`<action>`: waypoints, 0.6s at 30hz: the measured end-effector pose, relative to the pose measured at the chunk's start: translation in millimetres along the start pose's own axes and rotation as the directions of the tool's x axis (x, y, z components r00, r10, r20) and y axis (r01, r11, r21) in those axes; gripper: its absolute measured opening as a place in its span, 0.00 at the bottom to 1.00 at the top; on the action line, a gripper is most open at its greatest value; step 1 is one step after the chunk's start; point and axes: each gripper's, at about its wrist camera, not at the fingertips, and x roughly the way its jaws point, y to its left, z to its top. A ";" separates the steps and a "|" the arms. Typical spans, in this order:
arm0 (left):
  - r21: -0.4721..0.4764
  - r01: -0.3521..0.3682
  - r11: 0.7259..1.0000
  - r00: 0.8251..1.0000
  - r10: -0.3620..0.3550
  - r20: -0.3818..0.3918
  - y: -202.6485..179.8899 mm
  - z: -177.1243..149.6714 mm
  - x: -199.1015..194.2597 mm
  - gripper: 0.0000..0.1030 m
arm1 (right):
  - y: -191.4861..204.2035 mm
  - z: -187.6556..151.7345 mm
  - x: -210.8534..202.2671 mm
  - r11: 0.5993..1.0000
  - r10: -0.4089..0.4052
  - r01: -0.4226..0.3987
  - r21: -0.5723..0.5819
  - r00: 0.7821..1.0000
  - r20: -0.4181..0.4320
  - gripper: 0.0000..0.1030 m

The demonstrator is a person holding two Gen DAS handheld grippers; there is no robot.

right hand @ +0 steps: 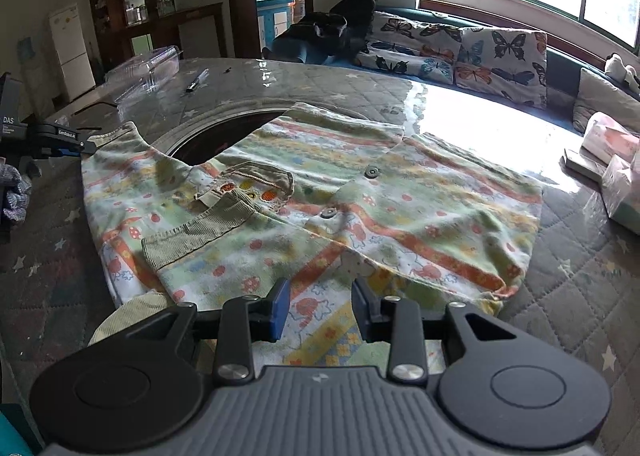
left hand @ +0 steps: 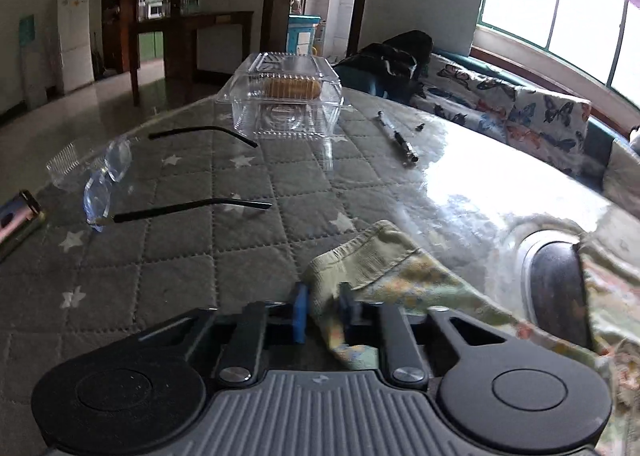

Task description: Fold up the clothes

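Our left tool (left hand: 323,312) pinches the patterned shirt (right hand: 312,208) by its corner at nine o'clock on the surface (right hand: 580,288); our right tool (right hand: 320,308) hangs open over its six o'clock hem.

- On the left gripper (right hand: 86,147), seen from the side at the left edge of the right wrist view, small white letters on its black arm read "GenRobot.AI".
- On the dark body behind that arm, white letters read "DAS"; the smaller lines under them are too small to read.
- In the left wrist view no text can be read.
- The papers on the white fridge (right hand: 68,36) are too small to read.
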 end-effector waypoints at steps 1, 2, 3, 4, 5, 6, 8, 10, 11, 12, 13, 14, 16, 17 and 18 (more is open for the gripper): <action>-0.008 0.009 1.000 1.000 -0.009 0.007 -0.6 1.2 -2.5 0.08 | -0.4 -0.9 -0.9 1.000 -0.001 0.001 0.002 1.000 0.001 0.33; -0.016 0.019 1.000 1.000 -0.019 0.016 -1.5 2.5 -5.8 0.08 | -0.8 -1.6 -1.4 1.000 -0.002 0.002 0.003 1.000 0.002 0.33; -0.024 0.036 0.999 0.999 -0.035 0.028 -4.0 4.4 -11.8 0.08 | -1.6 -2.3 -2.3 1.000 -0.002 0.002 0.007 1.000 0.004 0.33; -0.027 0.062 0.998 0.997 -0.061 0.037 -7.8 6.4 -18.9 0.07 | -3.0 -2.9 -4.3 1.000 -0.004 0.004 0.012 1.000 0.009 0.33; -0.022 0.100 0.995 0.994 -0.099 0.050 -14.7 8.8 -28.8 0.07 | -4.5 -3.5 -6.5 1.000 -0.006 0.006 0.018 1.000 0.015 0.33; -0.003 0.139 0.990 0.988 -0.139 0.061 -24.0 10.4 -39.1 0.07 | -6.0 -4.1 -8.7 1.000 -0.009 0.008 0.024 1.000 0.021 0.33; 0.036 0.216 0.976 0.972 -0.218 0.082 -42.7 13.4 -59.7 0.07 | -8.8 -5.0 -12.7 0.999 -0.013 0.012 0.035 0.999 0.031 0.33; 0.081 0.305 0.949 0.946 -0.312 0.094 -65.3 14.8 -81.1 0.07 | -12.7 -7.0 -16.9 0.998 -0.019 0.017 0.053 0.999 0.043 0.33; 0.106 0.350 0.931 0.928 -0.360 0.094 -77.6 14.9 -91.4 0.07 | -14.9 -8.4 -19.2 0.998 -0.023 0.020 0.063 0.998 0.050 0.33; 0.129 0.389 0.912 0.912 -0.401 0.091 -89.5 14.2 -99.8 0.07 | -17.1 -9.8 -21.5 0.997 -0.028 0.023 0.074 0.998 0.056 0.33; 0.151 0.427 0.891 0.893 -0.442 0.083 -102.6 13.1 -107.6 0.07 | -19.8 -11.5 -24.5 0.996 -0.033 0.027 0.085 0.998 0.062 0.33; 0.168 0.468 0.868 0.873 -0.484 0.068 -115.3 10.8 -114.5 0.07 | -22.8 -13.4 -27.8 0.995 -0.038 0.031 0.096 0.997 0.069 0.33; 0.199 0.543 0.816 0.828 -0.560 0.036 -140.1 5.9 -127.5 0.06 | -28.4 -16.6 -33.0 0.993 -0.049 0.039 0.115 0.996 0.079 0.33; 0.213 0.568 0.795 0.811 -0.585 0.020 -150.5 2.1 -131.5 0.06 | -31.9 -19.0 -36.4 0.991 -0.057 0.046 0.125 0.995 0.084 0.33; 0.225 0.593 0.773 0.793 -0.609 0.004 -160.8 -1.7 -135.6 0.06 | -35.1 -21.1 -39.6 0.990 -0.065 0.053 0.135 0.994 0.088 0.33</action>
